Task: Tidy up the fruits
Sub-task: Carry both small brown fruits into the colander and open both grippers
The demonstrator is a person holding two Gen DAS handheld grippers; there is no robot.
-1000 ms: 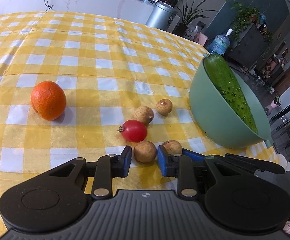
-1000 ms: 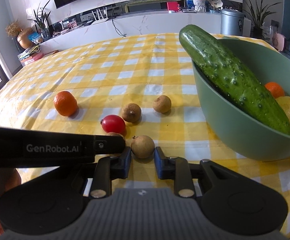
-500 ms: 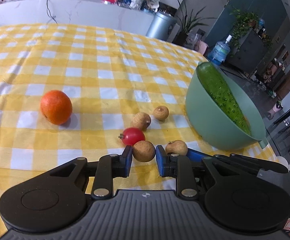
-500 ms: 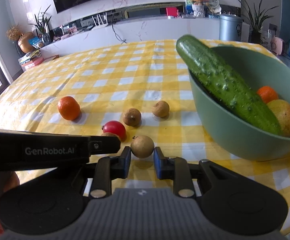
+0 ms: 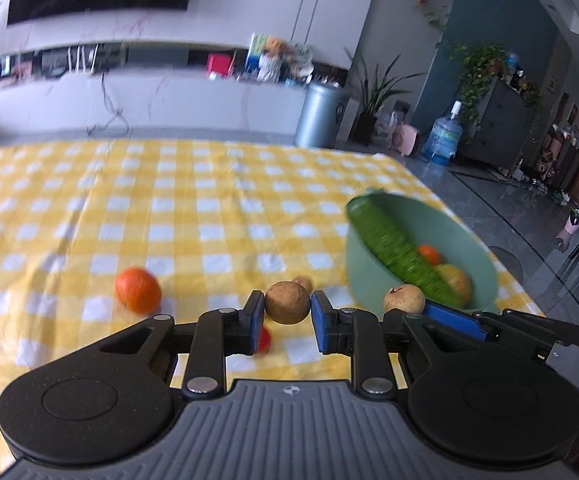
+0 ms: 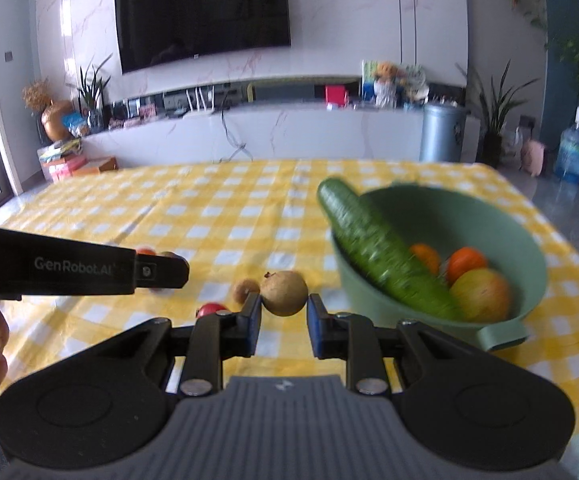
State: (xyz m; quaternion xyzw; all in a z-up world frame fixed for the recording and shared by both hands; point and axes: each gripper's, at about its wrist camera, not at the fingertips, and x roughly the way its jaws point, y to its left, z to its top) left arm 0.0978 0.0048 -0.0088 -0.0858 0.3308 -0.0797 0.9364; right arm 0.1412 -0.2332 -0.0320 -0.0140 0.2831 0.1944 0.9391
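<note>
1. Left wrist view: the left tongs (image 5: 287,317) pinched a brown longan (image 5: 287,303) between their blue pads, held above the checked bench (image 5: 169,208). The right tongs (image 5: 429,312), seen beside them, carried a second longan (image 5: 404,298) near the green bowl (image 5: 485,256). An orange (image 5: 138,289) lay on the cloth; a cherry tomato (image 5: 264,338) showed only as a red sliver behind the left pad, and another longan (image 5: 303,281) peeked from behind the held one.

2. Right wrist view: the right tongs (image 6: 283,317) gripped their longan (image 6: 284,293), the bowl (image 6: 529,240) just to the right, holding a cucumber (image 6: 381,256), oranges and a yellowish fruit.

3. Judgement: both fruits looked to be in transit; the next move called for carrying each over the rim and releasing clear of the cucumber.

4. Motion blur softened the bowl's contents; the left tongs' body hid fruit on the cloth.
</note>
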